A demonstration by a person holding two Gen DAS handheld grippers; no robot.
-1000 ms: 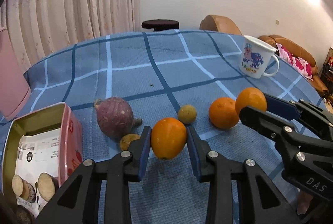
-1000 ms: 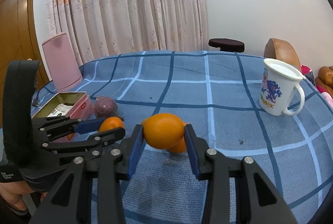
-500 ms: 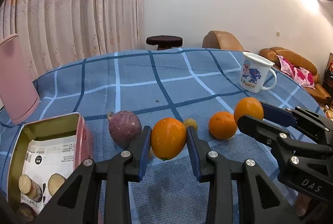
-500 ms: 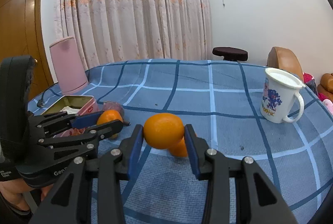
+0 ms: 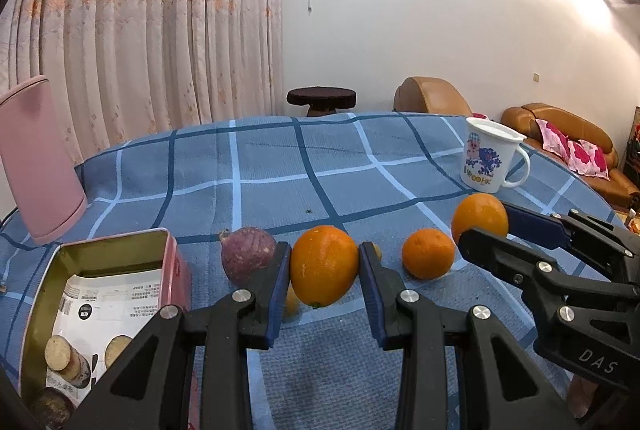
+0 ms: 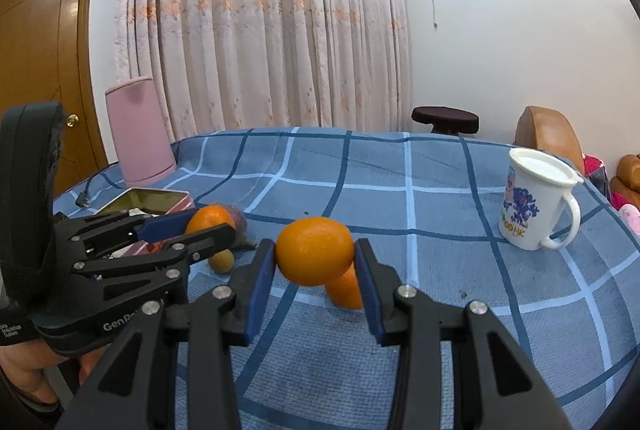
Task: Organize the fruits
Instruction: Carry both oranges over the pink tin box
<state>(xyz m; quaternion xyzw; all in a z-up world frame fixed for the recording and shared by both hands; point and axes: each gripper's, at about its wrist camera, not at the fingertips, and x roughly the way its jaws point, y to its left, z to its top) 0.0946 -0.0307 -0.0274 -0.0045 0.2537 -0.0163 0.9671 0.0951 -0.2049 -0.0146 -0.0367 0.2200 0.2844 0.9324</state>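
Note:
My left gripper (image 5: 323, 270) is shut on an orange (image 5: 324, 271) and holds it above the blue checked tablecloth (image 5: 280, 170). My right gripper (image 6: 315, 256) is shut on another orange (image 6: 315, 256), also lifted; it shows at the right in the left wrist view (image 5: 480, 216). A third orange (image 5: 428, 253) lies on the cloth between the grippers, partly hidden behind my right fingers (image 6: 346, 290). A purple round fruit (image 5: 246, 259) sits left of my left gripper. A small yellow-green fruit (image 6: 222, 260) lies near it.
An open pink tin (image 5: 100, 294) with packets stands at the front left. A white printed mug (image 5: 490, 160) stands at the right. A pink container (image 5: 38, 166) stands at the far left edge. Curtains, a stool and sofas lie beyond the table.
Both grippers have risen with their oranges and tilted up, so more of the room shows. The fruits on the cloth have not moved.

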